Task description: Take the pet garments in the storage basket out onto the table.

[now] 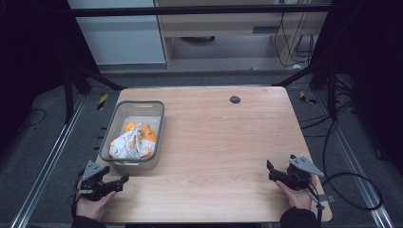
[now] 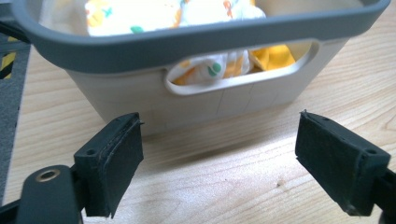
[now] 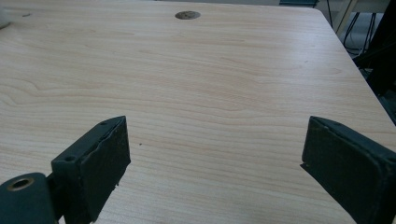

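1. Basket (image 1: 115, 124) of grey plastic stands on the left part of the wooden table (image 1: 214, 142), its long side running from near to far; its near end, with the handle slot (image 2: 240, 70), faces the left gripper.
2. Inside the basket lies a crumpled cloth (image 1: 134, 141), white with orange and yellow patches and small green marks; it fills the near half of the basket, and part of it shows through the handle slot in the left gripper view.
3. Left gripper (image 1: 121, 181), held in the person's left hand (image 1: 91, 203), sits at the near left corner of the table, just near of the basket and a little to its left. Its jaws stand wide apart with nothing between them; the pads (image 2: 119, 163) sit low over bare wood and are clear of the basket wall.
4. Right gripper (image 1: 271, 171), held in the person's right hand (image 1: 297, 194), sits at the near right edge of the table, well apart from the basket. Its jaws are spread wide too, with only bare wood between them.
5. A small dark round disc (image 1: 235, 99), possibly a cable-hole cover though it is too small to tell, sits on the far middle of the table, away from both grippers.
6. A black cable (image 1: 354, 187) loops from the right gripper over the floor to the right of the table.
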`<action>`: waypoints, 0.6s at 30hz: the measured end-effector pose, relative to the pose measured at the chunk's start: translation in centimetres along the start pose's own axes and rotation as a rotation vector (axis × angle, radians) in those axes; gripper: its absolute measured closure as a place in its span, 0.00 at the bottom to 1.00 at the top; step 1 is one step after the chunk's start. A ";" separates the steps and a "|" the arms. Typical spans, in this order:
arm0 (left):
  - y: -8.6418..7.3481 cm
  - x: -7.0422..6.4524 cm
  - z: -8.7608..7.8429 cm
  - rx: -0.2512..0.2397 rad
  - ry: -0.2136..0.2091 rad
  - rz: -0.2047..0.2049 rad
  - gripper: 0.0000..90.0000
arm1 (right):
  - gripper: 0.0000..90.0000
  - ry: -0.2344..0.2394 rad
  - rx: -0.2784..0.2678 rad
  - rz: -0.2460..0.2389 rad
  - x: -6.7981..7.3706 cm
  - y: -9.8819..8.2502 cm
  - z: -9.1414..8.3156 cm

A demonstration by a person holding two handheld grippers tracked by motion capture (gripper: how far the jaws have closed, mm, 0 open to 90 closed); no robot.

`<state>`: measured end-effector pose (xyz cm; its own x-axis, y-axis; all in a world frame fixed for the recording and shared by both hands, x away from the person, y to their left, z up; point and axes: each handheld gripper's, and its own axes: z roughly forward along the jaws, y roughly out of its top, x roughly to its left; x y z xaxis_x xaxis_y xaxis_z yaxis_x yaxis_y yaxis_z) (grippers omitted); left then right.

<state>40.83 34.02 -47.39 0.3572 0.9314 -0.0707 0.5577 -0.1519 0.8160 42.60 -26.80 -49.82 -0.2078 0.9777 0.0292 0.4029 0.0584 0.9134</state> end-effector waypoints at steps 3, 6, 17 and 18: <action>0.2 0.2 -0.2 -0.013 -0.002 -0.013 0.16 | 0.08 -0.003 0.002 0.002 -0.2 -0.1 -0.1; 0.4 0.1 -0.3 -0.015 -0.007 -0.012 0.16 | 0.08 -0.006 0.002 0.011 -0.3 -0.1 -0.2; 1.5 0.1 -1.2 -0.055 0.001 -0.017 0.15 | 0.08 -0.002 0.015 0.004 -0.3 -0.1 -0.1; 1.5 0.1 -1.2 -0.055 0.001 -0.017 0.15 | 0.08 -0.002 0.015 0.004 -0.3 -0.1 -0.1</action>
<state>40.84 34.27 -45.51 0.3474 0.9340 -0.0839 0.5218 -0.1182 0.8448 42.51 -27.13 -49.91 -0.2045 0.9784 0.0316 0.4167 0.0578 0.9072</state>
